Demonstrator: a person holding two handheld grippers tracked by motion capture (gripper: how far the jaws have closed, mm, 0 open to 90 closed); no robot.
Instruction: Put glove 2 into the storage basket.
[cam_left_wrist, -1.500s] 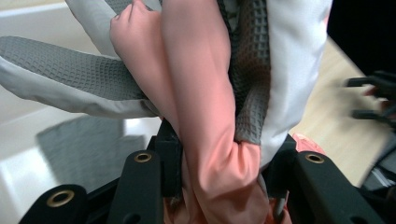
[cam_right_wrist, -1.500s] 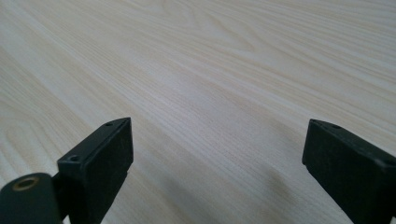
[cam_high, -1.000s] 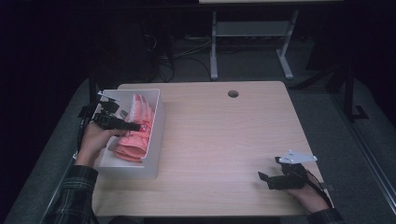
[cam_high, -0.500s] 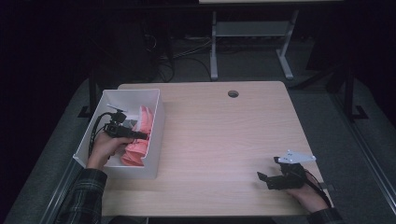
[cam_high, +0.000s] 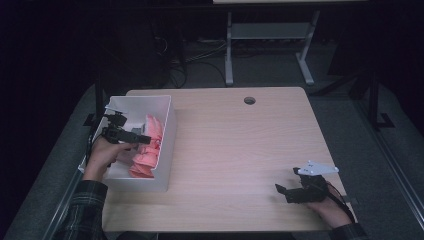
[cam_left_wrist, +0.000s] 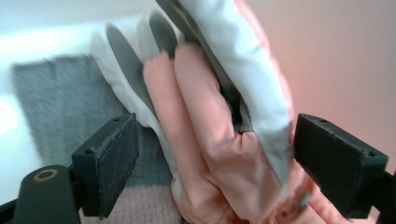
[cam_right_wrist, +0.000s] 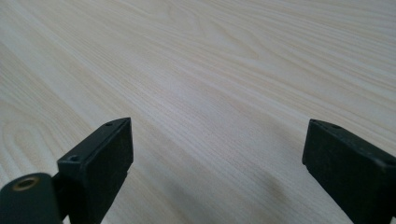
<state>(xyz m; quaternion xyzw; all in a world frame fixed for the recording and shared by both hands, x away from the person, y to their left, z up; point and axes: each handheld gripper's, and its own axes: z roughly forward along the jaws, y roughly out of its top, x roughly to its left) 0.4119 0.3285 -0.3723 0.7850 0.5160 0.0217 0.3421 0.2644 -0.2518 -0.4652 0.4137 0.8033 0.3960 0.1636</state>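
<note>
A white bin (cam_high: 169, 150) stands at the table's left edge with a pile of pink cloth (cam_high: 150, 147) along its right wall. My left gripper (cam_high: 145, 140) reaches into the bin, pointing right at the pile. In the left gripper view its jaws (cam_left_wrist: 217, 172) have just been opening and stand wide. A bunched pink and white cloth (cam_left_wrist: 219, 140) lies loosely between the pads, with a grey cloth (cam_left_wrist: 60, 107) behind. My right gripper (cam_high: 281, 192) rests on the table near the front right corner. It is open (cam_right_wrist: 217, 172) over bare wood.
The light wooden table (cam_high: 240, 150) has a round cable hole (cam_high: 249, 100) near its far edge. A metal desk frame (cam_high: 270, 45) and cables lie on the dark floor beyond. Grey carpet surrounds the table.
The left gripper has shifted a little inside the bin. The pink cloth by its jaws now sits lower, against the bin's right wall. The right gripper has kept still.
</note>
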